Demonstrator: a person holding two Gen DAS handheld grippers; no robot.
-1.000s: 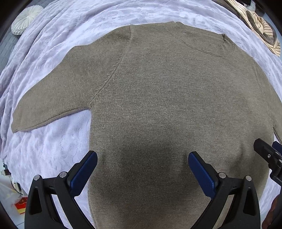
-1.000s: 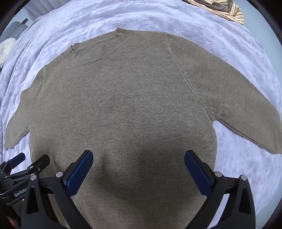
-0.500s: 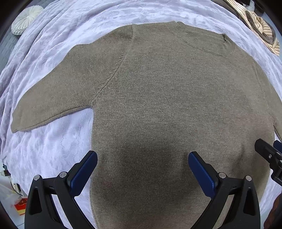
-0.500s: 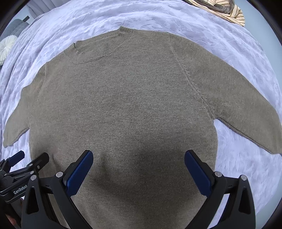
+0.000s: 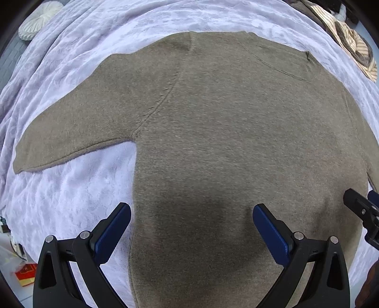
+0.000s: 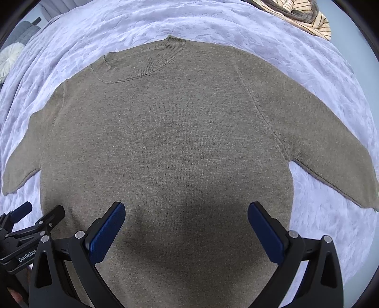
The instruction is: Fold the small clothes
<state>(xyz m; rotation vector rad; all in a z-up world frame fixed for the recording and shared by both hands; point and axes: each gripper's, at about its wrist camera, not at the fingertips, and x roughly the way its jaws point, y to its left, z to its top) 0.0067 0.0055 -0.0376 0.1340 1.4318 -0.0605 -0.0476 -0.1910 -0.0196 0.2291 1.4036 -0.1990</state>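
Left wrist view, left to right: a white round cushion point(image 5: 38, 20) is lying at the far left edge of the bed. A red packet point(image 5: 24, 274) is sitting low at the left, off the bed. No containers are showing in either view.

The lavender blanket point(image 5: 71, 189) is covering the bed, and the olive-brown sweater point(image 5: 225, 142) is lying flat on it, front up, collar away from the cameras, both short sleeves spread outward. The left sleeve point(image 5: 71, 132) is pointing out to the left, resting flat on the blanket.

The left claw point(image 5: 191, 227) is hovering over the lower body of the sweater, jaws spread wide, gripping nothing. Its left pad is sitting over the sweater's left side edge; its right pad is over the fabric.

The right claw point(image 6: 186, 225) is likewise hanging over the lower body, jaws wide apart and empty, both pads over the knit. The two claws are side by side; each one's tip is showing at the edge of the other's view.

Far right: a striped garment point(image 6: 305, 14) is lying crumpled at the far corner of the bed, well apart from the sweater.
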